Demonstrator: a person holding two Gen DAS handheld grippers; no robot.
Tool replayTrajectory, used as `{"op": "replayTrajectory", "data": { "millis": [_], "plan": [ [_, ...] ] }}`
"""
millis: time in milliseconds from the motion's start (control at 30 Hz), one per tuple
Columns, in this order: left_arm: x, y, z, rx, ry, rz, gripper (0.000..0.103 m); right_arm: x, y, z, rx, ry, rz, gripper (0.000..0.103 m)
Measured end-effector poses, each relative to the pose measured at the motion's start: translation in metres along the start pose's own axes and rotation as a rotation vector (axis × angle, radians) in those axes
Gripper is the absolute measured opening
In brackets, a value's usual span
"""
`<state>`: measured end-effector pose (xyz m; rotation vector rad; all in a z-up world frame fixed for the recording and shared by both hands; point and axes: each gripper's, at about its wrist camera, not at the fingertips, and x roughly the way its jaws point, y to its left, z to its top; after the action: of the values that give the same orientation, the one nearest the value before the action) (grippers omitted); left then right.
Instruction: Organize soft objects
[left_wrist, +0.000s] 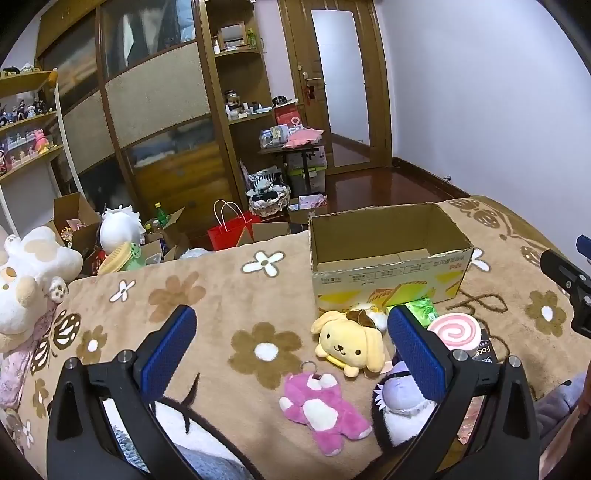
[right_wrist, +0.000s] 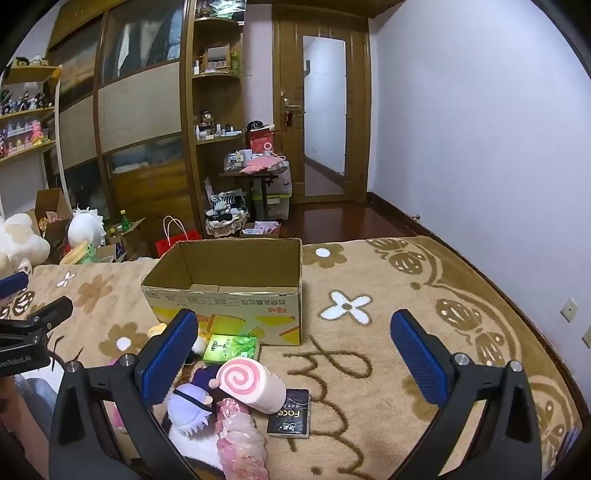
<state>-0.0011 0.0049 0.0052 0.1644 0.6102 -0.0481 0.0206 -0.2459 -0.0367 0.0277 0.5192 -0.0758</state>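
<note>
With both grippers spread wide and empty, the left gripper (left_wrist: 291, 347) should probably clamp the pink bear (left_wrist: 321, 410) mid-body, then lift it into the box (left_wrist: 388, 280).

- The blanket (left_wrist: 221, 295) is tan with brown and white flowers.
- The cardboard box (left_wrist: 388, 258) is plain brown inside, with yellow shapes and red lettering on its front.
- The dog plush (left_wrist: 351, 347) is pale yellow with a brown cap.
- The bear plush (left_wrist: 325, 410) is magenta pink with white patches.
- The roll plush (right_wrist: 251, 384) shows a pink and white spiral.
- The tissue pack (right_wrist: 231, 347) is green.
- The flat packet (right_wrist: 290, 413) is black with white lettering.
- The left gripper (left_wrist: 291, 347) and right gripper (right_wrist: 293, 350) are black with blue pads.
</note>
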Motion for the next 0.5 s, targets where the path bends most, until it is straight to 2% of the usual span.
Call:
{"op": "replayTrajectory", "data": {
  "millis": [500],
  "plan": [
    [0.0025, -0.0021, -0.0021, 0.012, 0.005, -0.003, 0.102, -0.0034, 0.0025, 0.0033, 0.005, 0.001, 0.0, 0.103]
  ]
}}
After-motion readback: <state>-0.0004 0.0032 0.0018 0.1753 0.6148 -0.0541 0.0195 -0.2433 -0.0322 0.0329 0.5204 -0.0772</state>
